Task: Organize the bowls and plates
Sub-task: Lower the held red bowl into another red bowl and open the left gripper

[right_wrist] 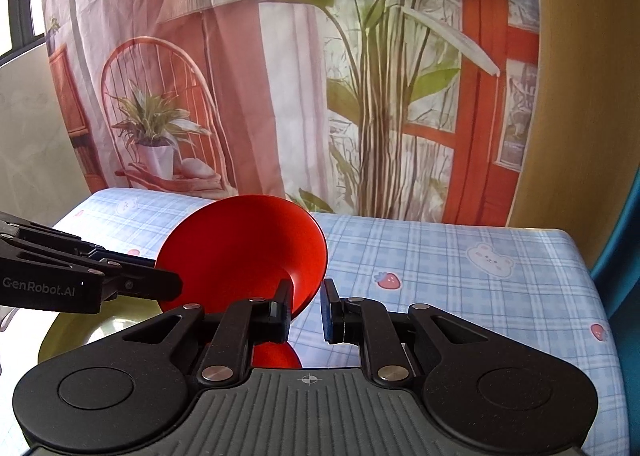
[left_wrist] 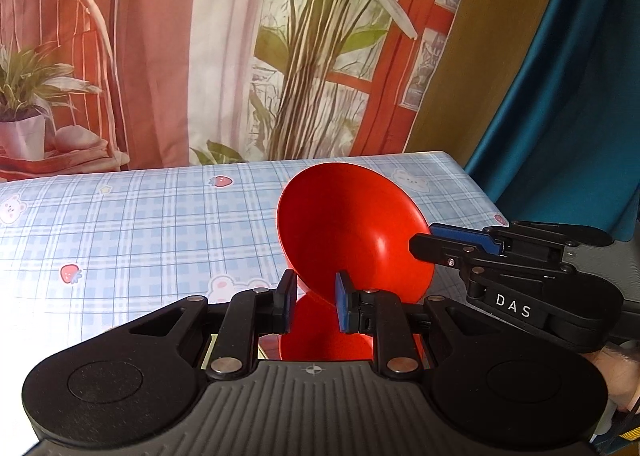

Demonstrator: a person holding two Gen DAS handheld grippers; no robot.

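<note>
A red bowl is held tilted above the table, its hollow facing the cameras. My left gripper has its jaws narrowly apart around the bowl's lower rim. My right gripper also has the bowl's rim between its jaws, with a gap beside the right finger. In the left wrist view the right gripper reaches in from the right and touches the bowl's right edge. In the right wrist view the left gripper comes in from the left at the bowl's edge. A yellow-green dish lies below at the left.
The table has a blue checked cloth with bears and strawberries. A printed curtain hangs behind it. A teal cloth hangs at the right past the table's edge.
</note>
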